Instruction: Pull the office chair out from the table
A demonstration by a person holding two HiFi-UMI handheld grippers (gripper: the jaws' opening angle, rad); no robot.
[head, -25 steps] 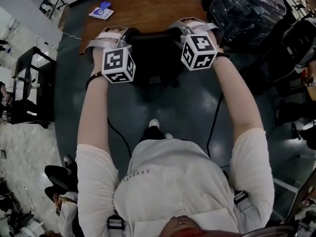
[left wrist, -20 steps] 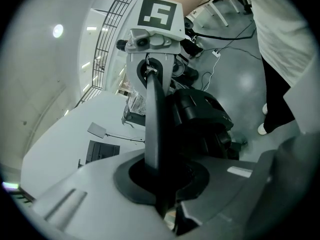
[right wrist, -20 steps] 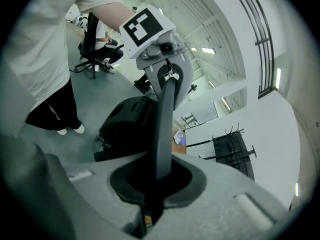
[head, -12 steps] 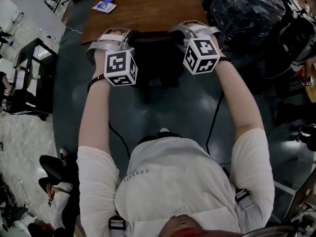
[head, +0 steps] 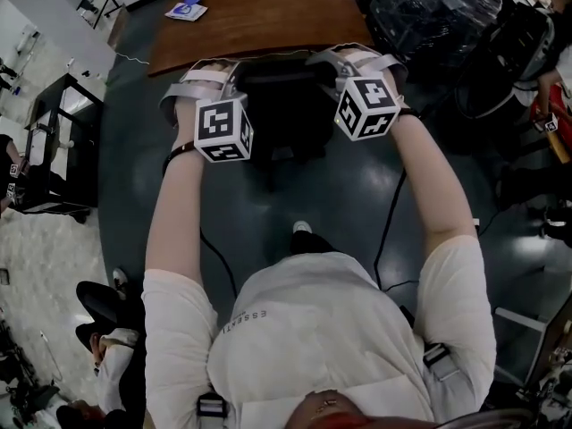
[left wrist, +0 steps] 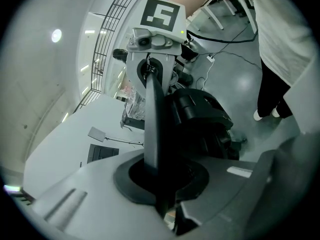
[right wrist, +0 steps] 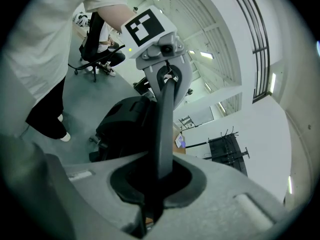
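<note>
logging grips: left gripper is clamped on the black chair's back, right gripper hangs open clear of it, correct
No. The right gripper is shut on the chair's back too, as the right gripper view shows. The left gripper is clamped there.

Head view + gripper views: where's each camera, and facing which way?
Head view: on the person's head, looking steeply down on office chair, table, left claw, right claw; torso and forearms show.
Left gripper view: on left claw, looking along the backrest edge to right claw; leg shows.
Right gripper view: on right claw, looking back along that edge to left claw; leg shows.
Shared: both gripper views show the clamped backrest edge.
</note>
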